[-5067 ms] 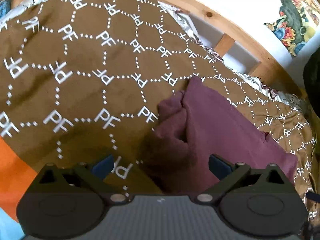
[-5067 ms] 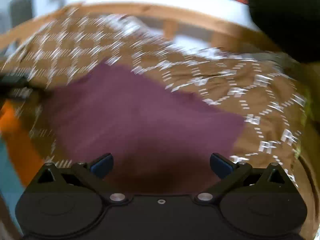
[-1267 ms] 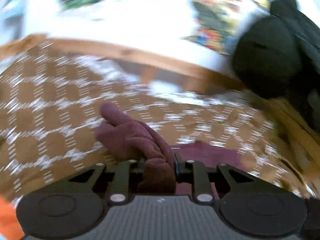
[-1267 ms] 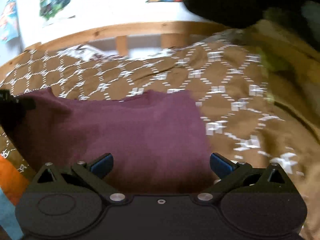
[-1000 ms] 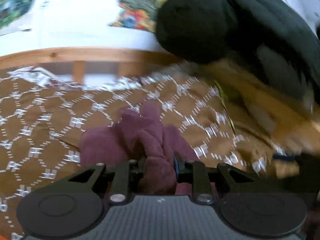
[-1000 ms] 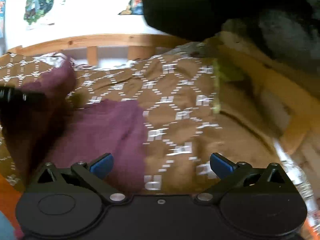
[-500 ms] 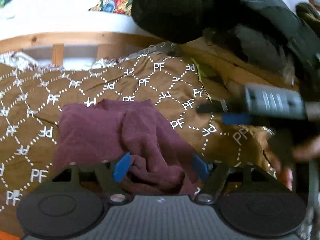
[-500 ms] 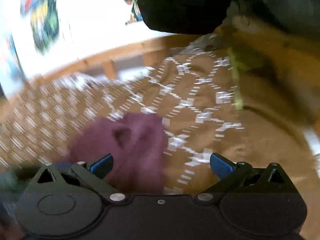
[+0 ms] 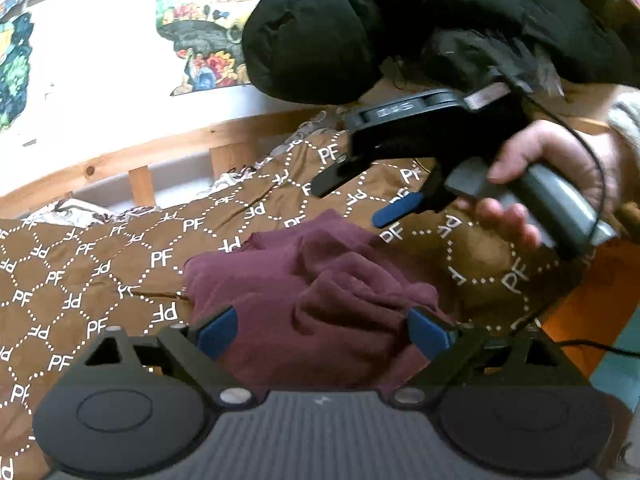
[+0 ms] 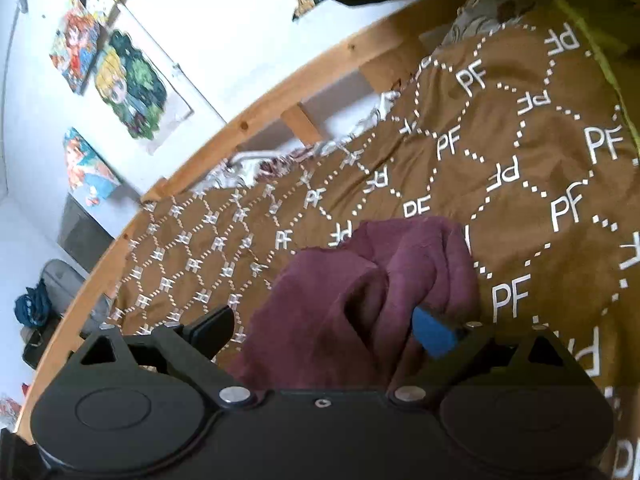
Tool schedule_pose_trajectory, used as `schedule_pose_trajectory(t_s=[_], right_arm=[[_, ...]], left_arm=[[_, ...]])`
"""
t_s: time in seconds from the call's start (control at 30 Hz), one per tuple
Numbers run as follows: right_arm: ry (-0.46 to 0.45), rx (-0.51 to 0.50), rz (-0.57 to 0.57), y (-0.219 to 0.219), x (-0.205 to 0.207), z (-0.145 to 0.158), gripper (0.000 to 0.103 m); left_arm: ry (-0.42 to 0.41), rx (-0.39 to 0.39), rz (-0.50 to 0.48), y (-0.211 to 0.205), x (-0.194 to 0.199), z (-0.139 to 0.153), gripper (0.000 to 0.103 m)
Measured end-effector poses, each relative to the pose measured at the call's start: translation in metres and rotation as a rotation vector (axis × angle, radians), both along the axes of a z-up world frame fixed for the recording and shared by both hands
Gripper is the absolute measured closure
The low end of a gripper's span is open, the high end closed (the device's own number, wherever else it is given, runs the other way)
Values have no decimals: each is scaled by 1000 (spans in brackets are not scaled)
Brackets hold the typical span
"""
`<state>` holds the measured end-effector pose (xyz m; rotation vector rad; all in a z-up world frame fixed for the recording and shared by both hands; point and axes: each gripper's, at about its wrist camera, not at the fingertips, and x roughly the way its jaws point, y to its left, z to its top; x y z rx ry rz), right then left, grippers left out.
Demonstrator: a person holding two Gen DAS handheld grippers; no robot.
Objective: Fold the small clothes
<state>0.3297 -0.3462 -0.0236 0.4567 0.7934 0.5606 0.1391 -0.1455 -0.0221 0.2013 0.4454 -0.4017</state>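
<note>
A maroon garment (image 9: 316, 292) lies in a loose, rumpled heap on a brown bedspread (image 9: 120, 264) printed with white "PF" letters, near the middle of the bed, with a wooden bed rail (image 9: 160, 152) at the far side. It is bunched into ridges and open pockets, not yet a flat fold.

Judging from the heap, the step in hand is to take a fresh hold and flatten the cloth. To do it well, each pair of fingers should pick a single outer edge or corner rather than a thick wad, draw the cloth taut and level across the bedspread, then lay one half squarely over the other so the edges meet.

The left gripper (image 9: 322, 330) has just been opening; its blue fingers (image 9: 218, 330) stand wide apart, with the garment lying between them, unpinched. The right gripper (image 10: 324, 328), held by a hand (image 9: 532, 184), comes in from the right. Its fingers have narrowed slightly but are wide open too; the right-hand one (image 10: 434, 336) sits against a raised fold of the garment, and nothing is gripped. A black jacket (image 9: 360, 20) hangs above the far right
</note>
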Motion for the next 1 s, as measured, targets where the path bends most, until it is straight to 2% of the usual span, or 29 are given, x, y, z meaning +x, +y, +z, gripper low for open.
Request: schedule_pose_trajectory(t_s=[0.1,0.23,0.37,0.47,0.57,0.6,0.63,0.67,0.7,0.73,0.8,0.87,0.9,1.0], right_arm=[[14,-20,14,4,9,-12,9],[-36,-133,68,21,15,-21,9],[-78,-156,102,31,16,-19,9],[-75,-177,102,35,19,-22,9],[-61,-220,106,41,24,-26,14],[-59,-234,105,42,24,-26,15],[-59,-246,102,44,24,-27,18],[-60,-253,98,44,24,-27,22],[-59,-268,93,45,25,-27,34],[-61,-294,88,47,25,-27,51],[-74,-328,87,49,24,-26,70],[-94,-322,79,47,22,-21,80],[-106,-319,69,46,21,-18,91],[-180,-343,29,43,17,-3,96]], left_arm=[[-42,57,-54,-10,-5,-2,8],[-79,140,-113,-21,-5,-9,9],[-46,107,-115,-19,-1,-9,13],[-16,79,-118,-16,2,-9,21],[-36,98,-131,-20,0,-8,32],[-45,109,-140,-21,-2,-8,41],[-52,121,-155,-23,-3,-9,52],[-56,133,-168,-26,-4,-9,57],[-61,145,-178,-28,-5,-10,64],[-66,158,-183,-31,-7,-10,69],[-68,166,-185,-35,-8,-11,74],[-67,154,-177,-37,-7,-10,78],[-61,146,-172,-37,-5,-9,80],[-56,116,-161,-39,-1,-5,81]])
